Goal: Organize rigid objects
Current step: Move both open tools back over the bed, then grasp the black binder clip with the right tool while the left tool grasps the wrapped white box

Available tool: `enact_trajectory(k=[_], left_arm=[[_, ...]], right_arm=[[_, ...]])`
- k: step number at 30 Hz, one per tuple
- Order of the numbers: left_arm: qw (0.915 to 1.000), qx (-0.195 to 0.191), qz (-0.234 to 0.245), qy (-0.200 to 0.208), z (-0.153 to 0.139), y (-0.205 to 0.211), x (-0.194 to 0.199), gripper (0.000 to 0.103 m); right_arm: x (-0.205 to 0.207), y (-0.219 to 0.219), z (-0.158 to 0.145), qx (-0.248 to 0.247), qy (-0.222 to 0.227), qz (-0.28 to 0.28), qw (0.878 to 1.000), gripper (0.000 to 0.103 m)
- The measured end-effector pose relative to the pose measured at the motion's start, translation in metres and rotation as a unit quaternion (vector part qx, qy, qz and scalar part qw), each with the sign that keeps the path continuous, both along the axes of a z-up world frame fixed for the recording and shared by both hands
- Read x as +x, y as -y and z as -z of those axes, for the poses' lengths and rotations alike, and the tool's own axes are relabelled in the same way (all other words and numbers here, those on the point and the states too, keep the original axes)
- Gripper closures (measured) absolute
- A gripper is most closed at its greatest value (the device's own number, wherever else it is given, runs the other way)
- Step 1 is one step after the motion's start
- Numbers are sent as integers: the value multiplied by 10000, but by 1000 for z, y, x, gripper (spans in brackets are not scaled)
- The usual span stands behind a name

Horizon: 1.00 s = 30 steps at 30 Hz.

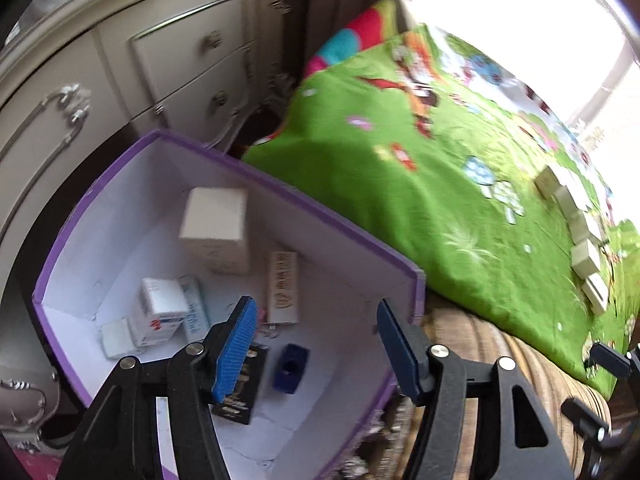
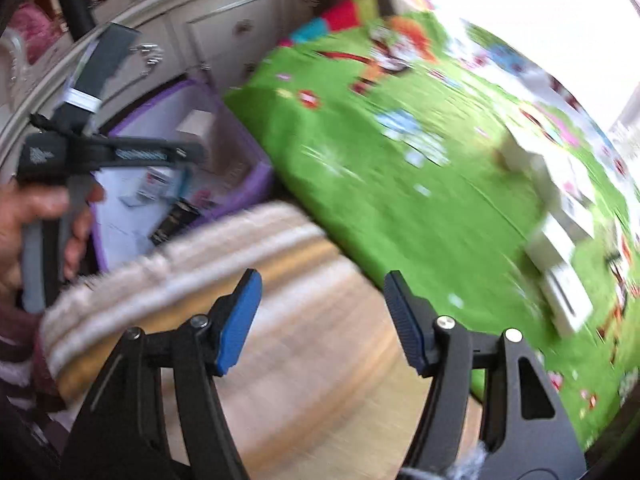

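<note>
A purple box (image 1: 280, 194) with a white inside stands beside the bed. In it lie a white carton (image 1: 216, 232), a tall cream box (image 1: 283, 288), a white and blue packet (image 1: 160, 312), a black box (image 1: 242, 392) and a small blue item (image 1: 290, 368). My left gripper (image 1: 316, 344) is open and empty above the box. A row of several white boxes (image 1: 576, 232) lies on the green blanket (image 1: 400, 184). My right gripper (image 2: 320, 320) is open and empty over a striped cushion (image 2: 248, 280); the white boxes (image 2: 556, 232) show blurred to its right.
A cream dresser with drawers (image 1: 160, 64) stands behind the purple box. A colourful pillow (image 1: 352, 36) lies at the head of the bed. The hand holding the left gripper (image 2: 44, 208) shows in the right wrist view. A bright window (image 1: 520, 8) lies beyond the bed.
</note>
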State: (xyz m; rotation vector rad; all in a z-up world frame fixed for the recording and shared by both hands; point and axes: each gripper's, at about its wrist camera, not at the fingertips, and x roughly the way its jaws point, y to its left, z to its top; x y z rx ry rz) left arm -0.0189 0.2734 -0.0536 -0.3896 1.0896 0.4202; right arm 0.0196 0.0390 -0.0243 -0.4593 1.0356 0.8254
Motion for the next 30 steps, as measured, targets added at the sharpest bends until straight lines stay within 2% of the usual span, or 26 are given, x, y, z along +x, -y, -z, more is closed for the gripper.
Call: enact_trajectory(k=[8, 15, 23, 30], left_arm=[[9985, -35, 526, 129, -15, 49, 34, 40], [9928, -61, 1176, 229, -26, 104, 74, 38], [9760, -86, 2157, 283, -35, 189, 129, 36], [9611, -173, 2740, 296, -29, 249, 170, 34]], right_arm=[[40, 93, 16, -568, 96, 1028, 9930, 35], [65, 146, 38, -814, -157, 1657, 9827, 33], [80, 169, 61, -698, -493, 1915, 9778, 33], [83, 172, 70, -568, -609, 1863, 9790, 33]])
